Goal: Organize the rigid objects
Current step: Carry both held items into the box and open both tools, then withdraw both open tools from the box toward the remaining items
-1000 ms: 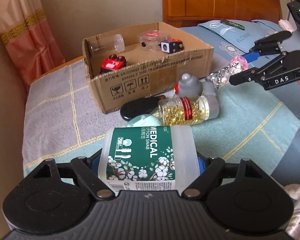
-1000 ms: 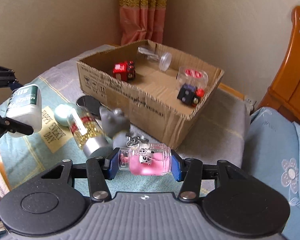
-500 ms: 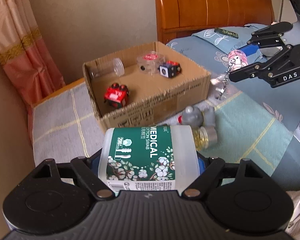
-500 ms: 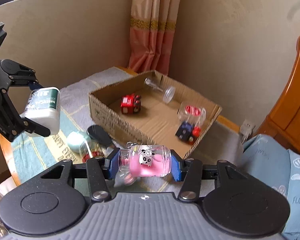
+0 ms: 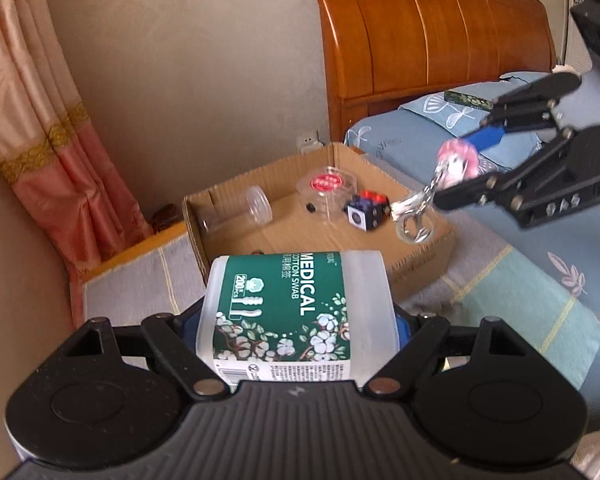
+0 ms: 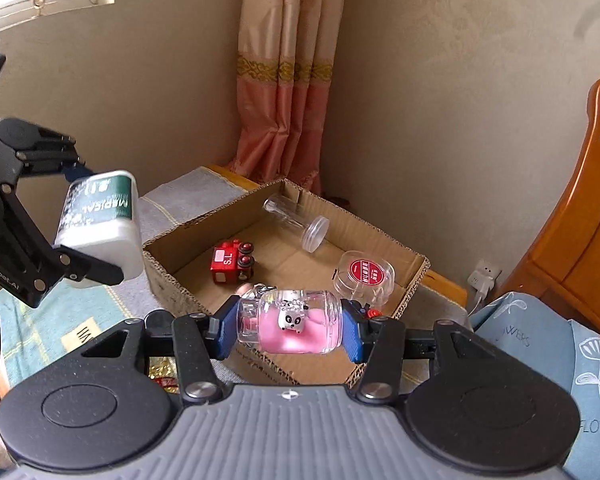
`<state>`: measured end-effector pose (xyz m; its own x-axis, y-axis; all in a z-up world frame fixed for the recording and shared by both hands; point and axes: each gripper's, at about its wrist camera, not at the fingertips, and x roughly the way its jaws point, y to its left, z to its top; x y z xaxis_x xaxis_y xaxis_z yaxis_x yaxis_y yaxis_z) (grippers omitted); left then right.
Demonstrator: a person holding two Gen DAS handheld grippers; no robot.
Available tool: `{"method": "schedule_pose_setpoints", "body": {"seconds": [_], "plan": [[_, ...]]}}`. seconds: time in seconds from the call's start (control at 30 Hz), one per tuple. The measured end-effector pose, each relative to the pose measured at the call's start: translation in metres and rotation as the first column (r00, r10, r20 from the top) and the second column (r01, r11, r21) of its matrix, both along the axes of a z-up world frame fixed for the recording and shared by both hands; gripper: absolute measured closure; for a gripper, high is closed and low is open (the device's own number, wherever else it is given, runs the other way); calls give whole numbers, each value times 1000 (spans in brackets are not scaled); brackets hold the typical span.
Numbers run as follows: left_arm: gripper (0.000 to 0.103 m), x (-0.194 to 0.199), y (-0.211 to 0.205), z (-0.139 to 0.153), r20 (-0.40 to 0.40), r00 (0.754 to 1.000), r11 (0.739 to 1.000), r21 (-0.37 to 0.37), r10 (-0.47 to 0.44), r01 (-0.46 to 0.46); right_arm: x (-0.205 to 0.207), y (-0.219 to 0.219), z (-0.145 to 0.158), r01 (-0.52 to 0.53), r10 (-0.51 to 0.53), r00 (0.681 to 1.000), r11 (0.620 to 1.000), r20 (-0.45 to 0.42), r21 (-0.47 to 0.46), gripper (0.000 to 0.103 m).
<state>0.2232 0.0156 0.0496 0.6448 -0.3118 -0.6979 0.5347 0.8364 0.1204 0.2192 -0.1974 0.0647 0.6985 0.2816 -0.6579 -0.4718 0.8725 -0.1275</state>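
Observation:
My left gripper (image 5: 298, 320) is shut on a white cotton swab box (image 5: 296, 312) with a green label, held in the air just short of the cardboard box (image 5: 420, 256). The same swab box (image 6: 100, 228) and left gripper (image 6: 76, 220) show at the left of the right wrist view. My right gripper (image 6: 290, 322) is shut on a clear little jar (image 6: 292, 320) with pink filling and a panda charm, above the near wall of the cardboard box (image 6: 172, 288). From the left wrist view, the jar (image 5: 458, 160) dangles a metal key ring (image 5: 414, 216).
Inside the box lie a red toy train (image 6: 232, 266), a clear tube (image 6: 296, 222), a clear round case with a red label (image 6: 366, 276) and a black cube (image 5: 366, 214). A wooden headboard (image 5: 420, 40) and blue pillows (image 6: 540, 340) stand to the right, a curtain (image 6: 292, 80) behind.
Both grippers have risen and come toward the cardboard box with their loads. The loose items on the cloth have dropped out of sight below the left gripper.

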Motion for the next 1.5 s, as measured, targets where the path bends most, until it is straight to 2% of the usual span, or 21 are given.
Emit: {"method": "schedule_pose_setpoints", "body": {"seconds": [0.13, 0.17, 0.2, 0.3, 0.4, 0.67, 0.93, 0.97, 1.03, 1.2, 1.4, 1.5], "plan": [[20, 14, -6, 3, 8, 1000, 1000, -2, -2, 2, 15, 1, -8, 16, -16, 1000, 1000, -27, 15, 46], [20, 18, -8, 4, 9, 1000, 1000, -5, -1, 1, 18, 1, -11, 19, -18, 999, 1000, -36, 22, 42], [20, 21, -9, 5, 9, 1000, 1000, -7, -2, 2, 20, 0, -13, 26, -25, 999, 999, -43, 28, 30], [20, 31, -14, 6, 10, 1000, 1000, -13, -7, 7, 17, -3, -17, 50, -48, 998, 998, -35, 43, 8], [20, 42, -21, 6, 3, 1000, 1000, -20, -14, 14, 10, -7, -21, 76, -74, 997, 996, -34, 52, 2], [20, 70, -50, -1, -22, 999, 999, -20, -44, 43, -19, -18, -30, 189, -184, 981, 979, -66, 75, 0], [20, 98, -69, -13, -46, 998, 999, -5, -36, 36, -37, -27, -32, 277, -271, 960, 957, -73, 83, 0], [20, 102, -70, -15, -48, 998, 1000, -4, -29, 29, -40, -29, -33, 289, -283, 956, 954, -76, 86, 0], [12, 106, -69, -18, -44, 999, 1000, -10, -2, 2, -42, -31, -36, 311, -304, 949, 946, -77, 89, 0], [10, 102, -61, -20, -39, 998, 999, -19, 42, -43, -45, -33, -47, 350, -340, 935, 932, -101, 96, 0], [6, 79, -50, -18, -30, 998, 998, -29, 57, -57, -45, -29, -59, 393, -382, 916, 915, -120, 90, 0], [6, 65, -48, -20, -19, 998, 998, -12, 62, -63, -46, -24, -61, 396, -384, 915, 914, -122, 91, 0]]}}
